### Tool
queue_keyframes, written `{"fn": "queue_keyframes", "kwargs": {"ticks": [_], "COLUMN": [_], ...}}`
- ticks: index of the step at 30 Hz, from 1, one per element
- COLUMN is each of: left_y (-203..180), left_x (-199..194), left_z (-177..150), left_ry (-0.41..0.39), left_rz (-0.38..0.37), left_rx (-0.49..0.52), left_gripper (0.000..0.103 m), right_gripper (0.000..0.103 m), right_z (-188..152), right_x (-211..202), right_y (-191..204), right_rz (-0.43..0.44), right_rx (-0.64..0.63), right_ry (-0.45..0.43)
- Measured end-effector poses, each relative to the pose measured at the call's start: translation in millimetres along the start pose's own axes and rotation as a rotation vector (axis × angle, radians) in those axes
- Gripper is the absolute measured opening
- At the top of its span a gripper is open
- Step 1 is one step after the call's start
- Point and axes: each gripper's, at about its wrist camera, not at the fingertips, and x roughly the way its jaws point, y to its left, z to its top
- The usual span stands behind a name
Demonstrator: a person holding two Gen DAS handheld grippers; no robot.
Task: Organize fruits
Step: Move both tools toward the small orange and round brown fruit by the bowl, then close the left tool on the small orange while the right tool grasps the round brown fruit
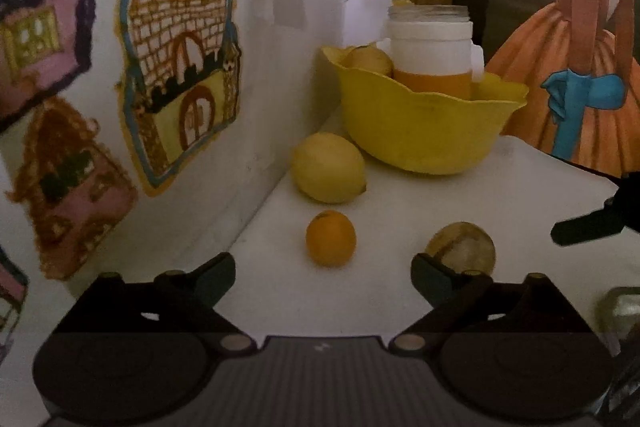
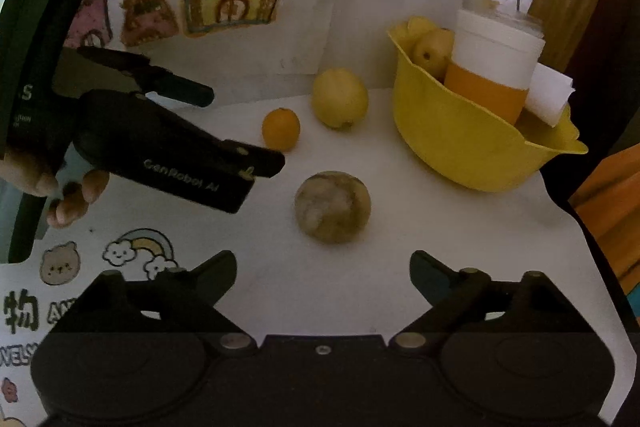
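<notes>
Now approach step: your left gripper (image 1: 323, 281) gapes empty before orange (image 1: 331, 238), frame centre; right gripper (image 2: 323, 279) gapes empty below mottled fruit (image 2: 332, 206). Next: straddle, squeeze, lift toward bowl (image 2: 460, 147), right.

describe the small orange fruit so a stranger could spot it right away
Start at the yellow bowl on the white table. Left of it sits a lemon, and the small orange lies just beyond. It is the smallest, the only deep orange one.

Yellow bowl (image 2: 472, 151), orange mandarin (image 2: 281, 129)
</notes>
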Motion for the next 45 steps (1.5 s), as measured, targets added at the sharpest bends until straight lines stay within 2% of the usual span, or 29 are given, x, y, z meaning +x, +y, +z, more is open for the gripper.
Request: {"fn": "queue_keyframes", "kwargs": {"ticks": [5, 12, 19, 27, 29, 30, 31, 45], "left_y": [2, 9, 13, 19, 18, 18, 19, 20], "left_x": [8, 20, 28, 33, 33, 33, 33, 16], "left_z": [1, 3, 9, 11, 11, 11, 11, 8], "left_ry": [-0.008, 0.007, 0.001, 0.011, 0.010, 0.010, 0.011, 0.030], "left_rz": [0.000, -0.005, -0.016, -0.055, -0.055, -0.056, -0.057, -0.061], "left_rx": [0.018, 0.001, -0.019, -0.055, -0.048, -0.048, -0.054, -0.078], "left_gripper": [0.088, 0.073, 0.063, 0.040, 0.037, 0.036, 0.036, 0.035], "right_gripper": [0.087, 0.084, 0.078, 0.071, 0.066, 0.063, 0.053, 0.050], "right_z": [0, 8, 21, 27, 29, 29, 30, 25], "right_x": [10, 26, 41, 49, 51, 52, 52, 36], "right_y": [-3, -5, -3, -10, -11, -12, -12, -1], "right_rz": [-0.005, -0.008, -0.035, -0.038, -0.029, -0.025, -0.020, -0.069], "right_rx": [-0.019, -0.029, -0.057, -0.041, -0.040, -0.035, -0.030, -0.046], "right_ry": [0.008, 0.018, 0.027, 0.027, 0.023, 0.017, 0.015, 0.021]}}
